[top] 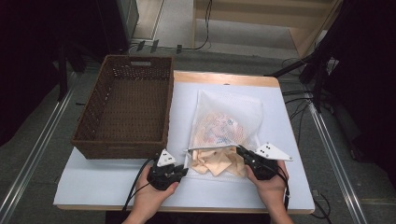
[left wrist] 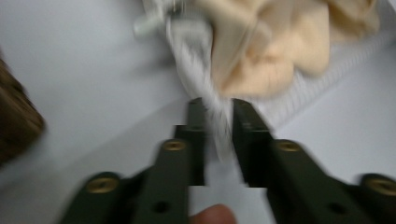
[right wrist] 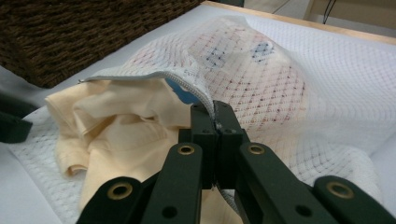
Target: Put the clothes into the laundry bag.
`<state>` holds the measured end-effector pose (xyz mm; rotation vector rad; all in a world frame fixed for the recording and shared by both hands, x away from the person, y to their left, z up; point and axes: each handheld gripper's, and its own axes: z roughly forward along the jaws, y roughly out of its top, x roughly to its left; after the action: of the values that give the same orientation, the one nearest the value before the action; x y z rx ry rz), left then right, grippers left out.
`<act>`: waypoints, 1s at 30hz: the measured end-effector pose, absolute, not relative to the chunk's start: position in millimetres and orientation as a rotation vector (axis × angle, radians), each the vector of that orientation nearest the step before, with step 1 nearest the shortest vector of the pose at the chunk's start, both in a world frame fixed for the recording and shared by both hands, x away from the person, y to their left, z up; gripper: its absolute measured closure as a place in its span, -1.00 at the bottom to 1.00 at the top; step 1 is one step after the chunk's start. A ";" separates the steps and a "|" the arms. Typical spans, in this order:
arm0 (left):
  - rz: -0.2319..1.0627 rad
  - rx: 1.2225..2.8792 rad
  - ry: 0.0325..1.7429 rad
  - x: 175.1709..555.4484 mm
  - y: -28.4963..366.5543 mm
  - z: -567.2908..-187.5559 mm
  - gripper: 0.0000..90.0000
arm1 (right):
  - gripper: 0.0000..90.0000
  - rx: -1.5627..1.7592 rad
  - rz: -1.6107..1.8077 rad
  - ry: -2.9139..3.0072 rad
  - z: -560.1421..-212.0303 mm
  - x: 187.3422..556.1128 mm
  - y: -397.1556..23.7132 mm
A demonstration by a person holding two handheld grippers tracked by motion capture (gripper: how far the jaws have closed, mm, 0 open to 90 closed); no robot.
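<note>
Mesh laundry bag (top: 227, 126) lies flat mid-table right of wicker basket (top: 126, 105), mouth toward person; right gripper (top: 243, 153) clamped on zipper edge (right wrist: 154, 77), left gripper (top: 180, 171) part-open astride bag's near-left corner (left wrist: 205, 88), cream cloth (top: 219, 163) spilling out between them.

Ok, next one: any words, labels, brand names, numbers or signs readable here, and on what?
None can be read.
Mesh laundry bag: the clothes inside show coloured print, too small to tell whether it is lettering.
Wicker basket: no label shows.
Grey plates on the tongs: plain, with small holes.
</note>
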<state>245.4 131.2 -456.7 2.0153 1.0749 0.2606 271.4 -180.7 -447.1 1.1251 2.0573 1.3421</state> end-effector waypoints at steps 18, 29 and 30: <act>0.393 2.149 1.084 303.6 21.0 -470.6 -0.24 | 1.00 1.070 1.375 2.074 -440.0 268.9 -165.2; 0.269 2.029 1.038 312.6 26.3 -444.8 0.69 | 1.00 1.039 1.389 2.080 -433.7 266.1 -155.2; 0.325 1.980 1.052 315.4 28.4 -445.3 0.69 | 1.00 1.049 1.391 2.075 -433.1 265.9 -155.6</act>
<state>315.4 28.4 -445.3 1.9803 1.0517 0.3253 265.9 -155.6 -433.1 1.0485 2.0747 1.3912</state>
